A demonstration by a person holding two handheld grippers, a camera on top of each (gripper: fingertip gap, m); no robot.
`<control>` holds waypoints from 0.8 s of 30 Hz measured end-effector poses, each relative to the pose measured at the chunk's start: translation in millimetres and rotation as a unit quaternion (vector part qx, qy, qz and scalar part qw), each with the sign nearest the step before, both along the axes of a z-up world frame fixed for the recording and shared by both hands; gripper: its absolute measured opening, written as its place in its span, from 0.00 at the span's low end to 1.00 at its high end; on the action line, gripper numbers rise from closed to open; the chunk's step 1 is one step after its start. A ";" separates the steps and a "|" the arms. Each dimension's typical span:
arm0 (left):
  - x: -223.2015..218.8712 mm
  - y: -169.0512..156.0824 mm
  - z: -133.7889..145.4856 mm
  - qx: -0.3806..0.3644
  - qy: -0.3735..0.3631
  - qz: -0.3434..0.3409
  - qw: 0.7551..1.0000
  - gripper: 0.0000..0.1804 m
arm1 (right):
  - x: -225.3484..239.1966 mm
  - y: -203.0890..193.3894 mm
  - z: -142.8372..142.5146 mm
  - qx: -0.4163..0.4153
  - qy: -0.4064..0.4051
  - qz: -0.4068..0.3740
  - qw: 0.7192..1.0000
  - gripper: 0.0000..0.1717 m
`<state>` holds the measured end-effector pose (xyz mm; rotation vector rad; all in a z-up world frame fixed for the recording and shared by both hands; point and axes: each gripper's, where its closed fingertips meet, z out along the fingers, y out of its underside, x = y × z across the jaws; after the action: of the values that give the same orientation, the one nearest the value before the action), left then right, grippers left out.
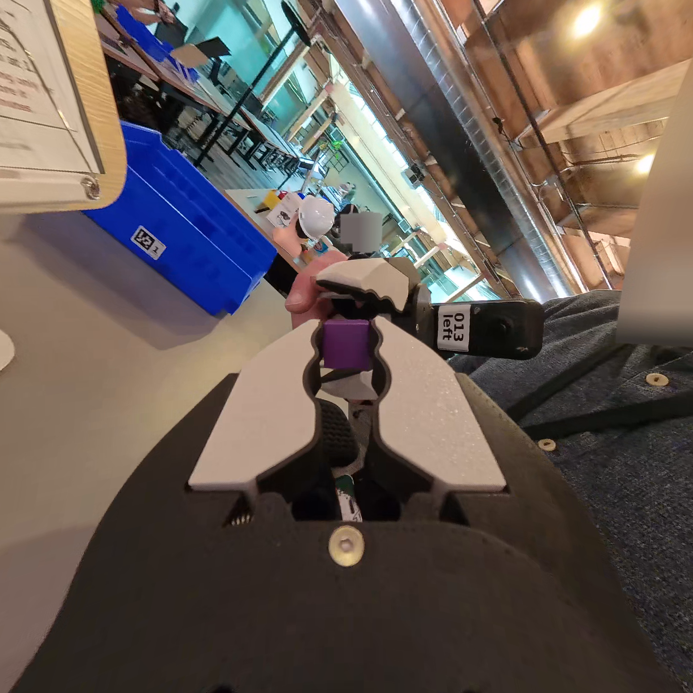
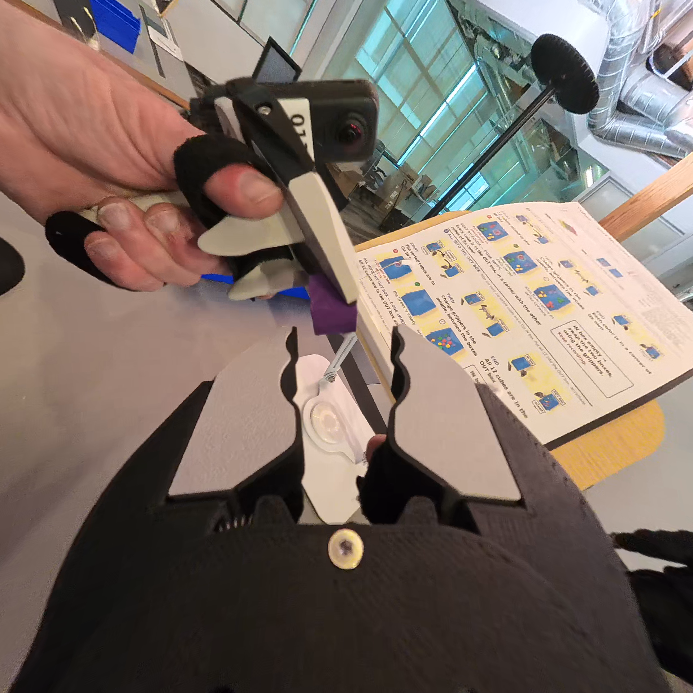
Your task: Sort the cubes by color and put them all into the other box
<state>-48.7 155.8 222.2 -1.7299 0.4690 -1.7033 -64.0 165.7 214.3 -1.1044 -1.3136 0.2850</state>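
1. Purple cube point(image 1: 344, 344), left wrist view: it sits between the tips of the left gripper point(image 1: 345, 343), whose two pale fingers point(image 1: 277, 378) close in on its opposite side faces and pinch it. Cube and gripper are raised off the grey table point(image 1: 93, 375), with the blue box point(image 1: 180, 240) off to the left and farther away. The right gripper point(image 1: 360, 296) faces back toward this one just beyond the cube, seen edge-on; whether it touches the cube I cannot tell from here. A cube has no long axis, so what matters is which pair of faces is free: here the top face and the front face show clear of the fingers.

2. Right wrist view: the right gripper point(image 2: 343, 337) is spread wide, with nothing between its pads point(image 2: 431, 397). The purple cube point(image 2: 332, 313) hangs just ahead of the gap and slightly above it, clamped at the tip of the left gripper point(image 2: 330, 296), which comes in from the upper left in a person's hand point(image 2: 112, 168). An instruction sheet point(image 2: 525, 300) on a wooden stand lies to the right. My judgement: the cube is the left gripper's to carry, so the coming move is a swing toward the box, which from the cube lies to the left.
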 end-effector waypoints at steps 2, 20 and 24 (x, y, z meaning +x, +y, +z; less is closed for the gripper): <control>8.6 -1.9 -0.3 -0.003 -0.005 -0.009 1.000 0.13 | 2.9 -3.2 0.4 0.009 -0.001 0.006 1.000 0.25; 29.5 17.5 -7.9 -0.009 -0.017 -0.008 1.000 0.00 | 201.4 93.0 -24.3 -0.081 -0.010 -0.270 0.959 0.13; 33.3 17.1 -22.3 -0.019 0.010 -0.021 1.000 0.00 | 325.0 140.8 -75.4 -0.129 -0.090 -0.437 0.886 0.13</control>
<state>-15.4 172.9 199.9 -1.7770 0.4893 -1.7362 261.0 306.5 138.9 -1.8673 -0.8214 -0.3375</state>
